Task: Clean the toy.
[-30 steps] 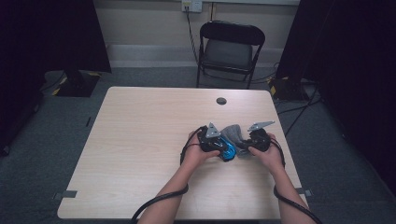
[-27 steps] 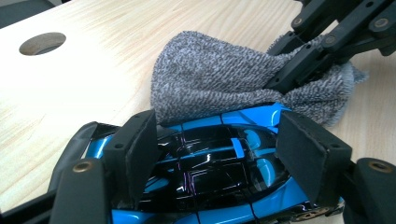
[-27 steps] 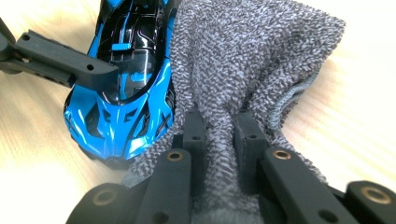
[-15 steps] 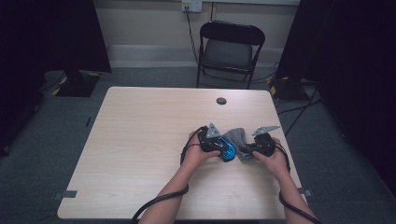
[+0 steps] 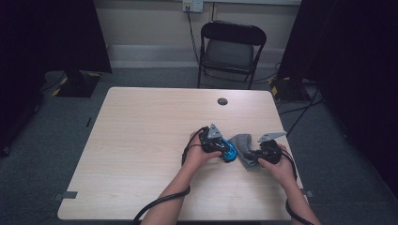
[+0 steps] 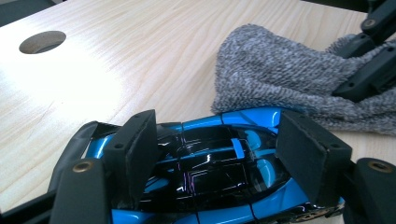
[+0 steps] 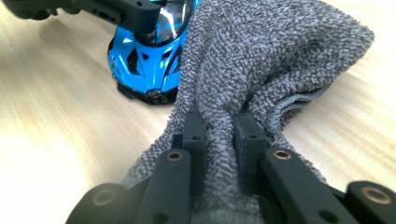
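Here, the left gripper has its two black jaws set apart and pressed against the two sides of a blue toy car, holding it by its glossy black and blue body. The right gripper has its jaws drawn narrow, pinching a fold of a grey knitted cloth between its pads. In the left gripper view, the cloth lies bunched on the wood just beyond the car, touching its far side, with the other gripper's black jaws biting into it at the upper right. In the right gripper view, the car sits just beside the cloth at the upper left, nose toward the camera, with a black jaw over its roof. From the high view, the left gripper and the car rest on the table in its right half, closer to the near edge than the far one. The cloth lies between the two grippers, and the right gripper sits near the table's right edge. A person's forearms come in from the near edge, one hand on each gripper. A small round hole sits near the far edge, and a dark folding chair stands beyond the table.
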Demonstrator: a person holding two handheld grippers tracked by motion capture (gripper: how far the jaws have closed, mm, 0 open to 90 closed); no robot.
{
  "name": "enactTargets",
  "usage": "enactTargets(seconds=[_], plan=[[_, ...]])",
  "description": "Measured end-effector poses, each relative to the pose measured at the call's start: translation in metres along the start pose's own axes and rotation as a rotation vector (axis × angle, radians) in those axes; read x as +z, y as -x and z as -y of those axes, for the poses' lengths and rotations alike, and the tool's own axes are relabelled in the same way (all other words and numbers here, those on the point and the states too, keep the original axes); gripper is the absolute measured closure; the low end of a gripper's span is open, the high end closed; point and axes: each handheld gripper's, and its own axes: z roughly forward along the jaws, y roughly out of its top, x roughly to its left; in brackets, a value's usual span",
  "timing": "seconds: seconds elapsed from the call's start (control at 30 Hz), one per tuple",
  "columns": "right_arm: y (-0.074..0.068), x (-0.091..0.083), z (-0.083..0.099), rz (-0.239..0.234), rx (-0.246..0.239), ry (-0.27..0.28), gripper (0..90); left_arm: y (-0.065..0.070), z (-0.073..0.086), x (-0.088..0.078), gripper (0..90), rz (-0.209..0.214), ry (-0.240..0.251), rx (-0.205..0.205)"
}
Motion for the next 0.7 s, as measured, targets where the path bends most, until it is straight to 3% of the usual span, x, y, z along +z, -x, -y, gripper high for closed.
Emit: enactTargets(seconds=[0.37,0.7], plan=[[-0.007,-0.010,0.011,-0.023,0.013,0.001,78.0,0.000,-0.001,0.000,29.4,-0.001,-0.010,0.001],[-0.002,-0.027,0.027,-0.024,0.053,0.028,78.0,0.000,-0.001,0.000,29.4,-0.003,-0.011,-0.002]])
